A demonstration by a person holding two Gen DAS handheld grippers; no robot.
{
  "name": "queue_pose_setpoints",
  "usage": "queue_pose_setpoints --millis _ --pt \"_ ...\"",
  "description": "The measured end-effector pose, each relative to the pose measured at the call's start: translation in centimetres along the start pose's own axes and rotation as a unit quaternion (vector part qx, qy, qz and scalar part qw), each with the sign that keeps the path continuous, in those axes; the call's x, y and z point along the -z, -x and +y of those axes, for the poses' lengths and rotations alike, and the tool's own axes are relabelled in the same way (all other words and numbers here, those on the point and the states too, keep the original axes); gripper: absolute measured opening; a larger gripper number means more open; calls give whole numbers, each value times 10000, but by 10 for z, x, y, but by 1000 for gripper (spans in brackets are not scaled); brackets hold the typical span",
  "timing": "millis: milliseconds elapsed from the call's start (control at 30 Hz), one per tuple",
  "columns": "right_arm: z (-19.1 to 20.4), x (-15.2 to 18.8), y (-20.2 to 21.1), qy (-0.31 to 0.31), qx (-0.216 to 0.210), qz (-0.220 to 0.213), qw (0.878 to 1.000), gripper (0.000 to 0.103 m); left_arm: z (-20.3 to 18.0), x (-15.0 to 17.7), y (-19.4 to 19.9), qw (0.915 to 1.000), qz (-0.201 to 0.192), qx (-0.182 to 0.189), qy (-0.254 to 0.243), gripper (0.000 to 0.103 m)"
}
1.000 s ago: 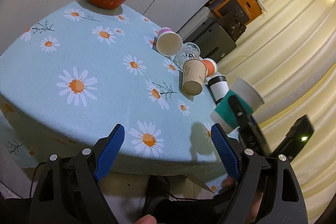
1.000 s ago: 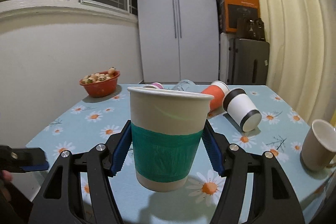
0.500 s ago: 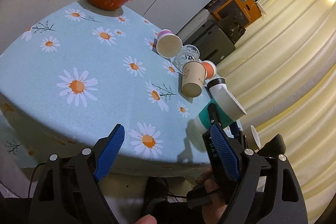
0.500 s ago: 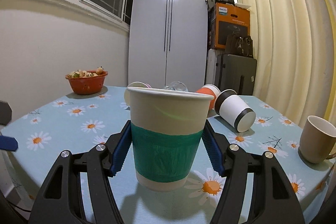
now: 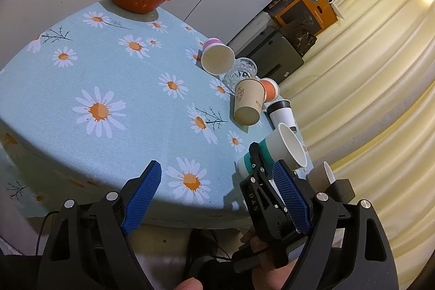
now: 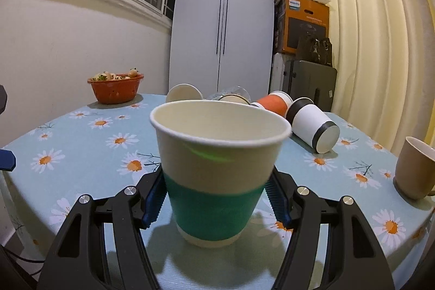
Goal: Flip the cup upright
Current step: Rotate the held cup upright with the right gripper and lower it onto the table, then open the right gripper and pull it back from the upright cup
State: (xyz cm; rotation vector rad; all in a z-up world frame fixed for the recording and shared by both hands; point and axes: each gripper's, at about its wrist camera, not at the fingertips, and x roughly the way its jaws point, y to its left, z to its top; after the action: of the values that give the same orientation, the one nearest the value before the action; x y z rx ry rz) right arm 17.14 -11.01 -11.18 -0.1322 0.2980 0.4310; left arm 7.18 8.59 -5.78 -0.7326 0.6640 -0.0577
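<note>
A white paper cup with a teal band (image 6: 217, 175) stands upright, mouth up, on the daisy tablecloth (image 6: 81, 148) near the front edge. My right gripper (image 6: 214, 200) has its blue pads on both sides of the teal band and is shut on the cup. The cup also shows in the left wrist view (image 5: 274, 151), with the right gripper behind it. My left gripper (image 5: 217, 197) is open and empty, off the table's near edge.
Several cups lie on their sides further back: a black-banded white one (image 6: 312, 124), an orange one (image 6: 272, 103), a brown one (image 5: 248, 105), a pink-based one (image 5: 217, 59), and a glass (image 5: 240, 72). A beige mug (image 6: 416, 170) stands right. A red bowl (image 6: 115, 87) sits far left.
The right gripper has lowered the teal cup towards the table near its front edge; the cup's base now looks to rest on the cloth. The left gripper has barely moved.
</note>
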Motion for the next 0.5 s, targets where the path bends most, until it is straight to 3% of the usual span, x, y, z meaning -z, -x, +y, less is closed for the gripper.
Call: queue_pose_setpoints --millis 100,200,500 --pt "-2 -1 1 -32 15 -10 10000 67 -1 1 0 10000 3 -1 -45 82" --pt "-5 -3 3 -131 -13 -27 9999 85 -2 1 0 10000 -11 -20 -83 82" --pt "-7 -15 21 -304 -178 13 9994 96 -6 1 3 9996 -123 -66 -239 82"
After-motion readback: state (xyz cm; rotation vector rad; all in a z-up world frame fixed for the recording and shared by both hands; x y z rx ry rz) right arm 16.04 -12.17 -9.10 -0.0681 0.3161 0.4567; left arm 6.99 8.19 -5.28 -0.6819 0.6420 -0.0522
